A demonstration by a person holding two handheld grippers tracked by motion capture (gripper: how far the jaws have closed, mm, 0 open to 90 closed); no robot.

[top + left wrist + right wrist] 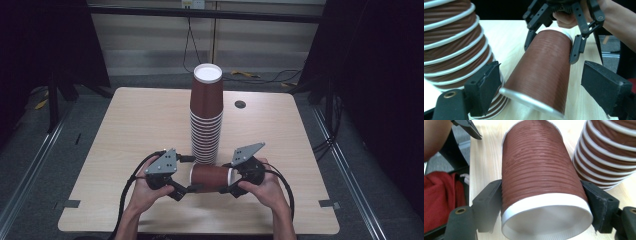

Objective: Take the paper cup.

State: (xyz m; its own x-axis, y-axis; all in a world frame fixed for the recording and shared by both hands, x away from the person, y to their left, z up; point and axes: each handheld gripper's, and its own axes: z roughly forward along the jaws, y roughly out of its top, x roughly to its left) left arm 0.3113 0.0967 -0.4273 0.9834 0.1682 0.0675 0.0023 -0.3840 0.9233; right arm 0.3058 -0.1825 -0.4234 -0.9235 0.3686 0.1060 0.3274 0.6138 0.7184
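Sideways cup (pixel 210 177) on table (pixel 125 130), just before the cup stack (pixel 206 115).

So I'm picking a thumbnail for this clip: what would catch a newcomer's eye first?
The tall stack of brown paper cups standing upside down mid-table. Just in front of it, a single brown cup held on its side between both hands: the right gripper clamps it near the white rim, while the left gripper stands open around its base end.

A brown ribbed paper cup (pixel 210 177) lies sideways, just before the upside-down cup stack (pixel 206 115).
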